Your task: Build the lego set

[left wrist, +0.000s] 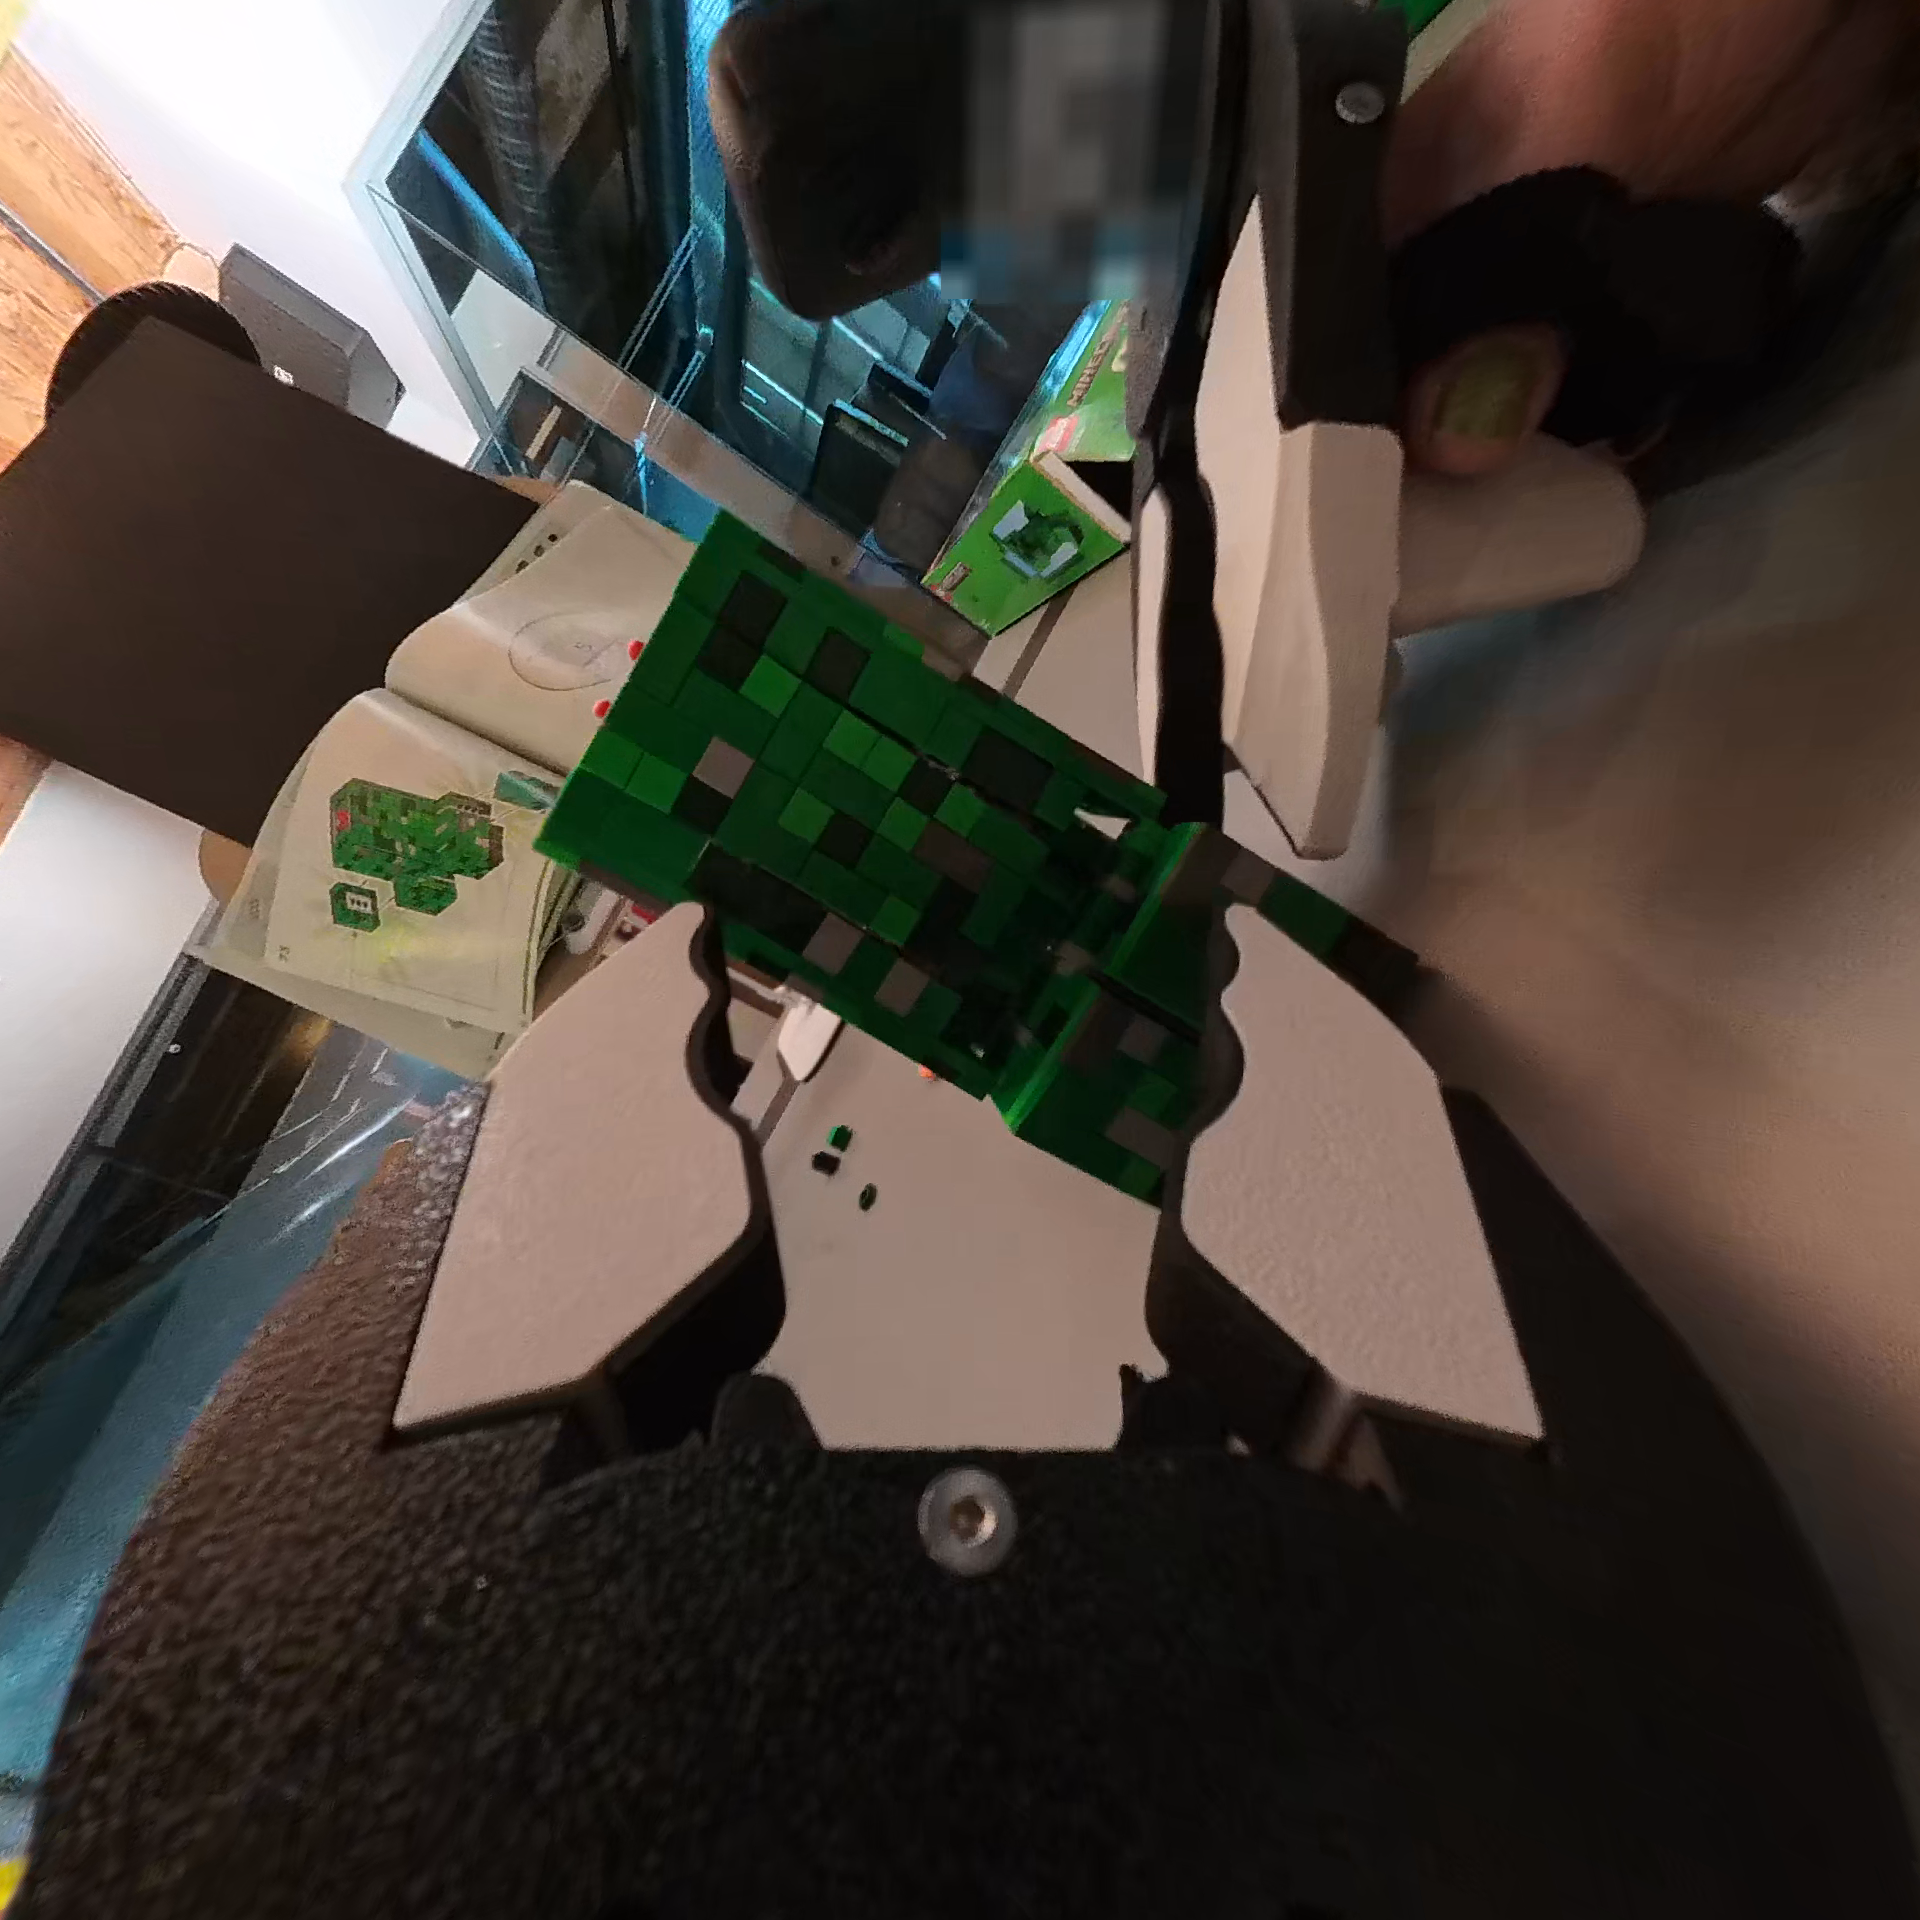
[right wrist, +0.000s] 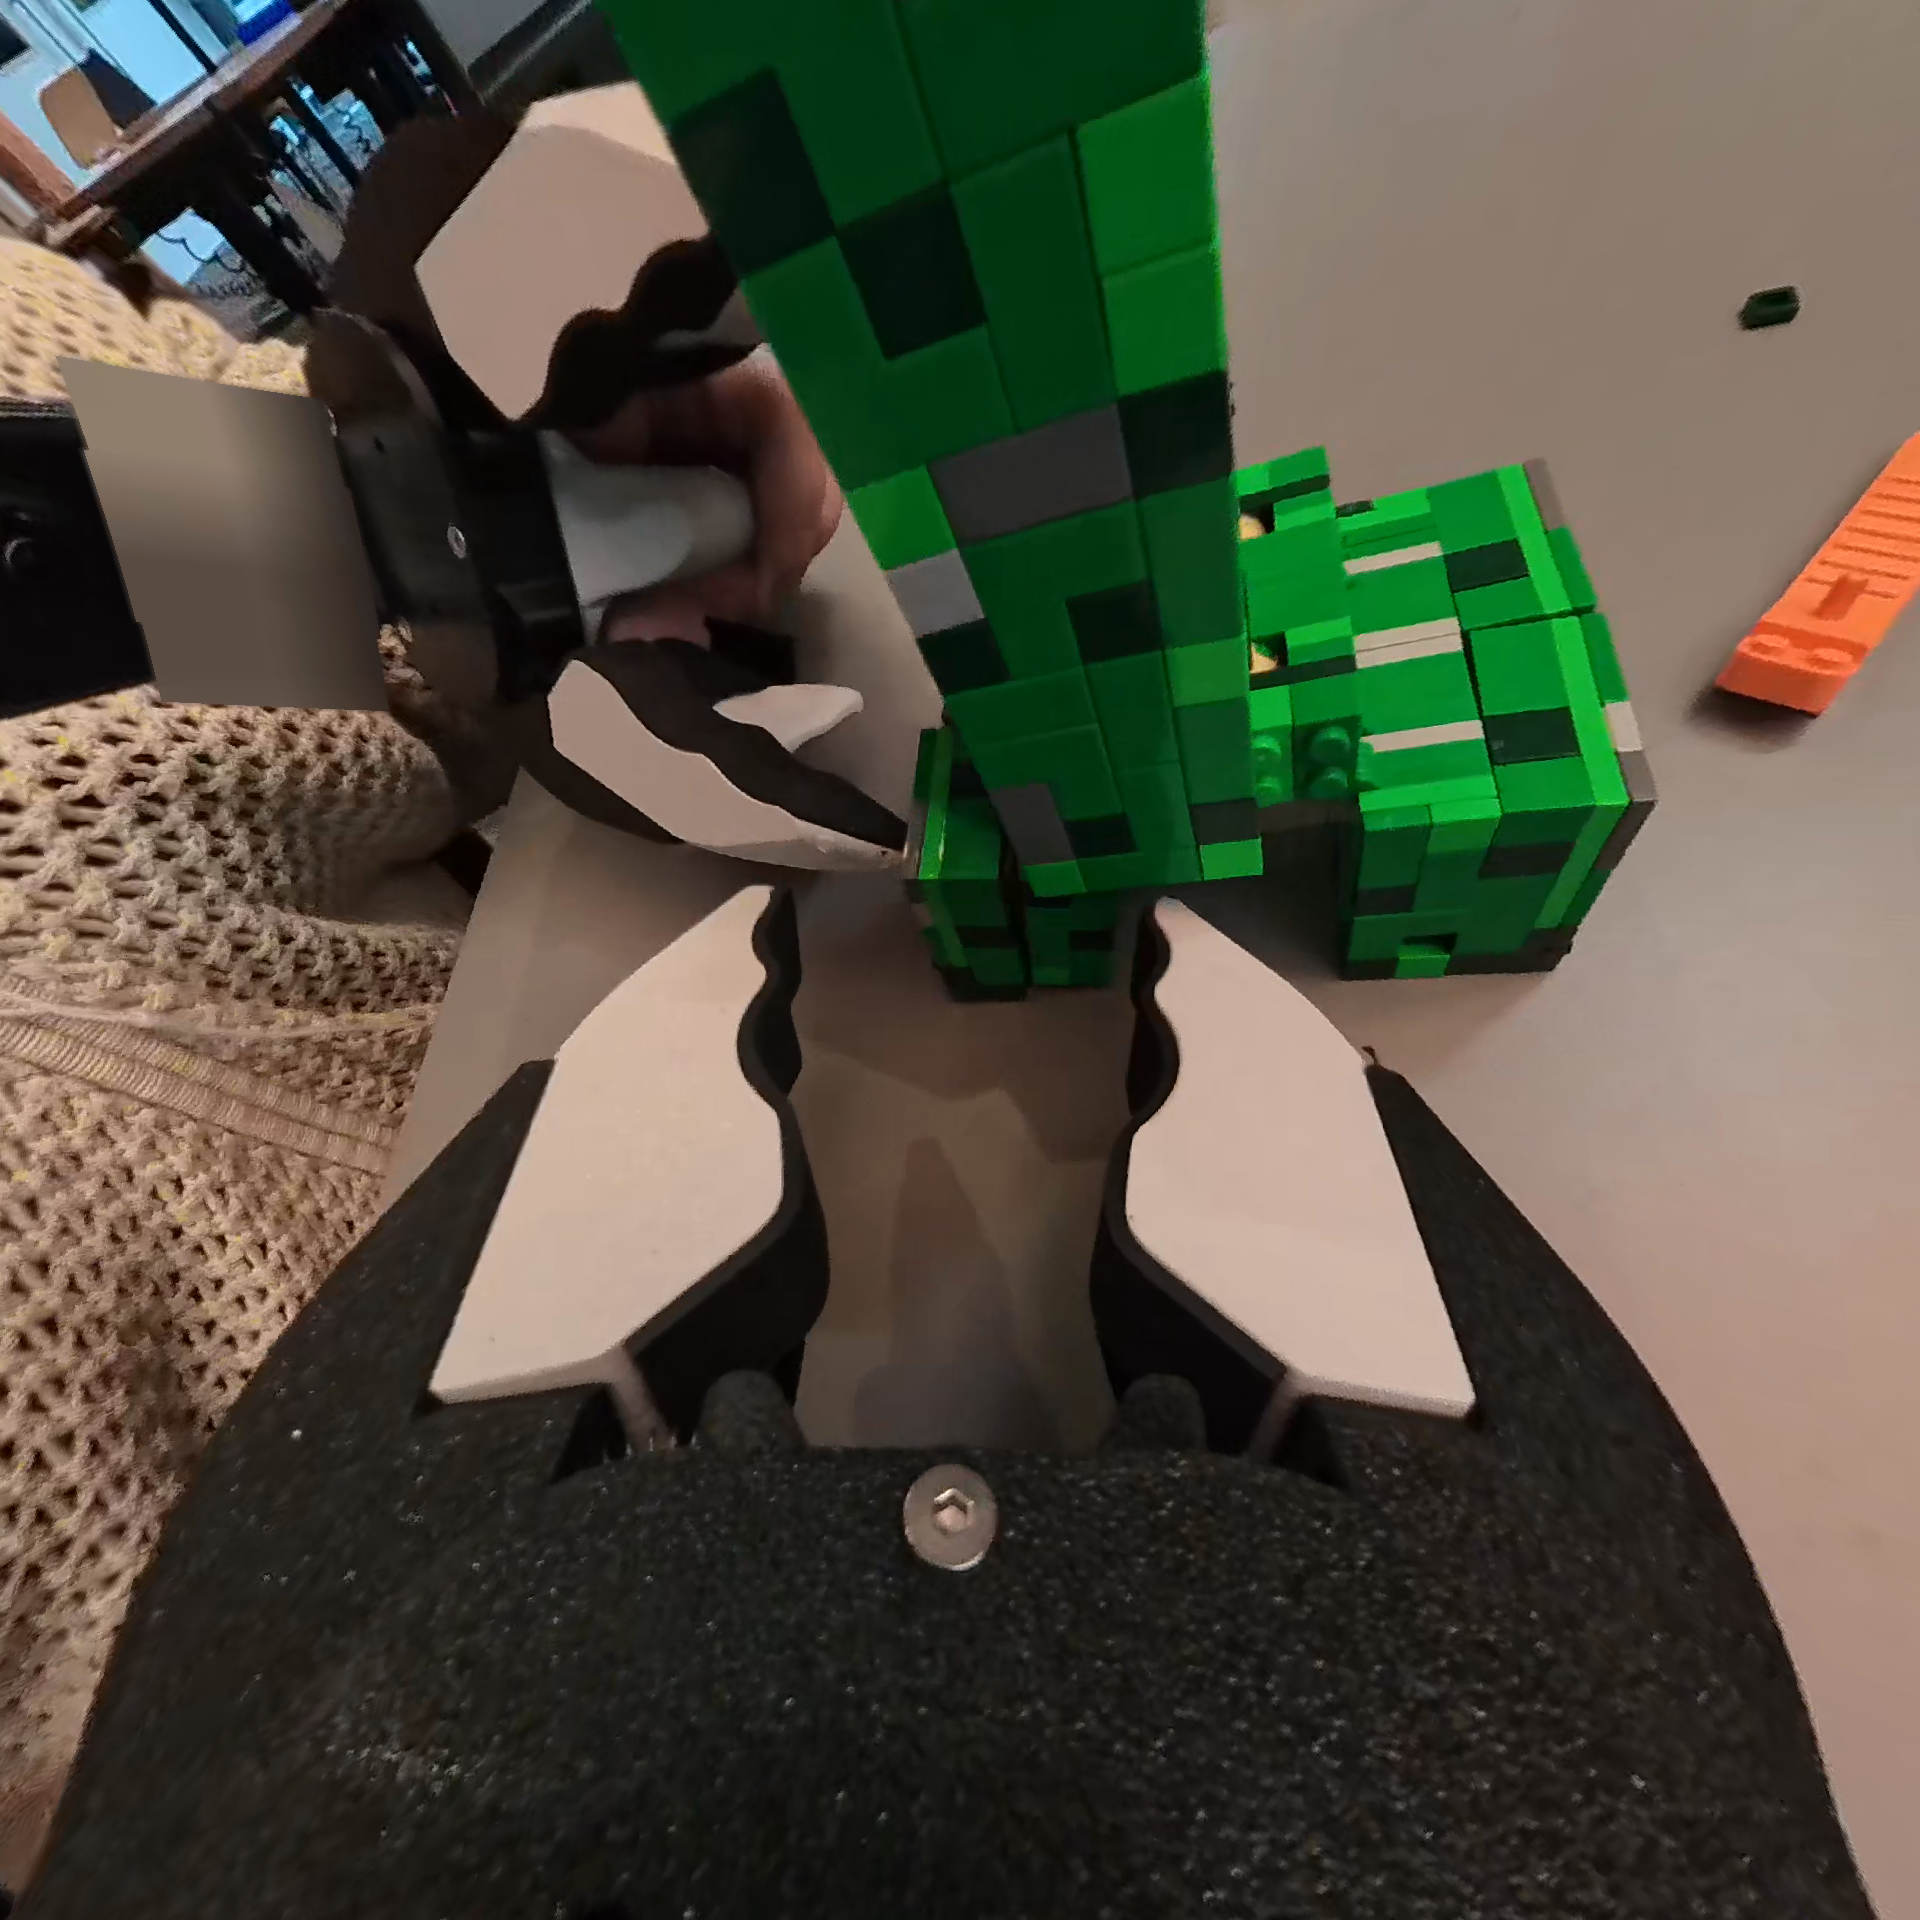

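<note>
Upright on the grey table (right wrist: 1455, 1195) stands the green lego figure (right wrist: 997, 436), its long body rising out of the top of the right wrist view and its blocky feet planted at the bottom, just ahead of the right gripper (right wrist: 961, 925). That gripper's two white fingers are spread wide with nothing between them, their tips just short of the feet.

From the left side the left gripper (right wrist: 883, 847) reaches in nearly level, its tips at a thin green plate on the edge of one foot (whether they truly pinch it cannot be told). In the left wrist view, the left gripper (left wrist: 966, 966) has its fingers apart, and the figure (left wrist: 831, 790) runs diagonally across the frame, its feet lying by the right-hand finger.

Beside the figure's feet sits a separate green cube (right wrist: 1455, 717) of bricks. An orange brick separator (right wrist: 1829, 592) lies farther right, well apart. An open instruction booklet (left wrist: 405, 862) and a green set box (left wrist: 1029, 520) lie beyond.
</note>
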`<state>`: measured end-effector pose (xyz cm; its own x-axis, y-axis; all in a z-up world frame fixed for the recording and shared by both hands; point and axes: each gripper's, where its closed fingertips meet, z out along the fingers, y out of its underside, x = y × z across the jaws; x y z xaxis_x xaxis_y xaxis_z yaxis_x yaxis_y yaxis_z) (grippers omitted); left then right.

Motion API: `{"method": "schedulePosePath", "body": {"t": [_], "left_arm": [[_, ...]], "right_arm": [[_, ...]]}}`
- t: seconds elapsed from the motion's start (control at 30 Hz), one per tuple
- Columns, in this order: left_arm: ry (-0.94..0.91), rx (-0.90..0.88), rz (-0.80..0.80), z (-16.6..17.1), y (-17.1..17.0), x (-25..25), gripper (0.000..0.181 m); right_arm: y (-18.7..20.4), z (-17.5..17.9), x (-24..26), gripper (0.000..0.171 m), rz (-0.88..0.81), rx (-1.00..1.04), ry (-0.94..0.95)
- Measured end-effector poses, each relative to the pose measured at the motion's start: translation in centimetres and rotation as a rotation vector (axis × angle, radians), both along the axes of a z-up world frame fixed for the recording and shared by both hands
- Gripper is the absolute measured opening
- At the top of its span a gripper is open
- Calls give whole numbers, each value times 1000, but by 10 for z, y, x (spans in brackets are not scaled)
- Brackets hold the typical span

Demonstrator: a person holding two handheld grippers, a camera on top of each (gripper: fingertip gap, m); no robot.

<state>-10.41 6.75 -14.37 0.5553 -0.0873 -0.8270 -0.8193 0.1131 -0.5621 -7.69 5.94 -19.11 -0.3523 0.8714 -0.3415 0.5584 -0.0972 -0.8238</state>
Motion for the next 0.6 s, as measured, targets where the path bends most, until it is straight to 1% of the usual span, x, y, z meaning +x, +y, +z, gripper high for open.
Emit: {"method": "schedulePosePath", "body": {"t": [0.2, 0.3, 0.47, 0.6], "left_arm": [[10, -14, 44, -3, -3, -5, 85], [28, -40, 56, -9, -4, -7, 87], [24, -121, 48, -23, 2, -7, 105], [47, -116, 45, -24, 6, -5, 107]], "right_arm": [[3, -1, -2, 48, -26, 32, 6], [5, -5, -4, 47, -51, 71, -12], [3, -11, -5, 49, -41, 95, -50], [4, -10, -6, 49, -43, 69, -48]]}}
